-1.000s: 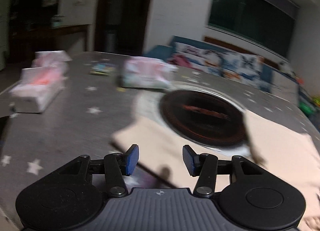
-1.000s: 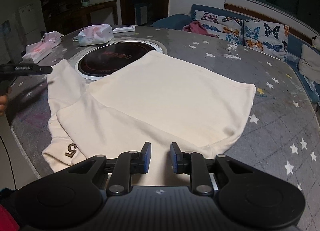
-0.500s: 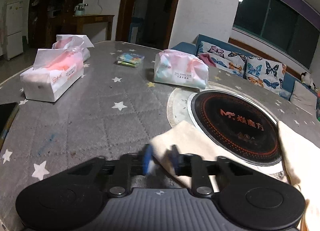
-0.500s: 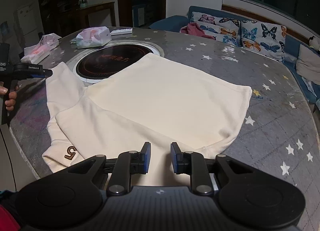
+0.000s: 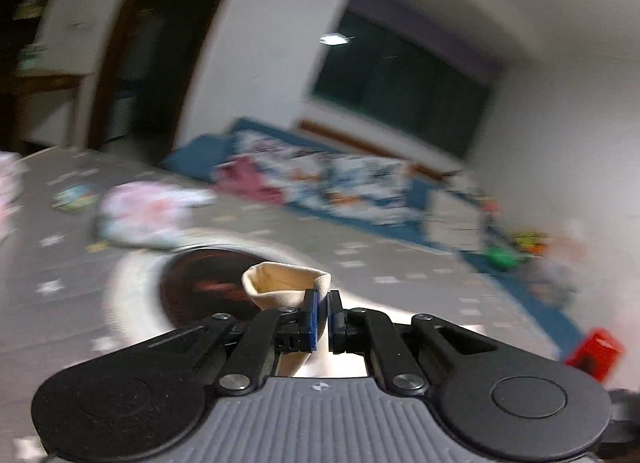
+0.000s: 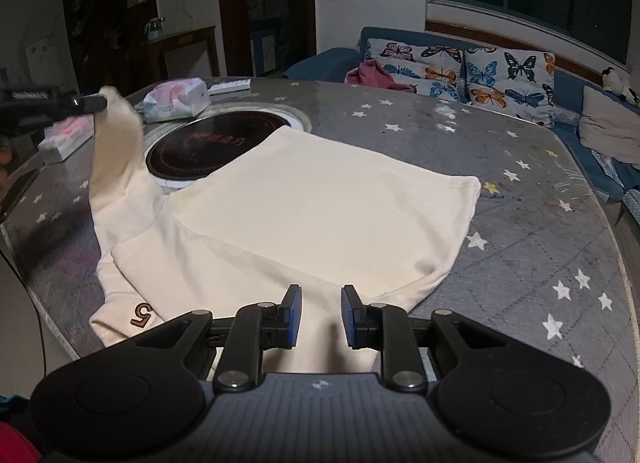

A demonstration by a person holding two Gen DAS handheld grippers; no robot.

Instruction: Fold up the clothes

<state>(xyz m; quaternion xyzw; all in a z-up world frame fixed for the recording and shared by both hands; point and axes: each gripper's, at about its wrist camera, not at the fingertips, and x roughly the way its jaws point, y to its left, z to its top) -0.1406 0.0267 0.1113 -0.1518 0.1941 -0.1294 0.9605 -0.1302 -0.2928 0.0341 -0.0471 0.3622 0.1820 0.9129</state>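
Note:
A cream sweatshirt (image 6: 320, 199) lies spread on the grey star-patterned table (image 6: 540, 231), with a brown "5" on the near cuff (image 6: 142, 313). My left gripper (image 5: 322, 315) is shut on the end of the far sleeve (image 5: 280, 283), whose cuff curls up past the pads. In the right wrist view the left gripper (image 6: 96, 103) holds that sleeve (image 6: 116, 151) lifted off the table at the left. My right gripper (image 6: 318, 317) is open and empty, low over the near hem of the sweatshirt.
A round black induction hob (image 6: 212, 143) is set in the table, partly under the sweatshirt. Tissue packs (image 6: 176, 99) and a tissue box (image 6: 66, 135) lie at the far left. A blue sofa with butterfly cushions (image 6: 480, 75) stands behind the table.
My left gripper has shut on the sleeve end and raised it off the table, swinging right. My right gripper has opened a little wider and stays over the hem.

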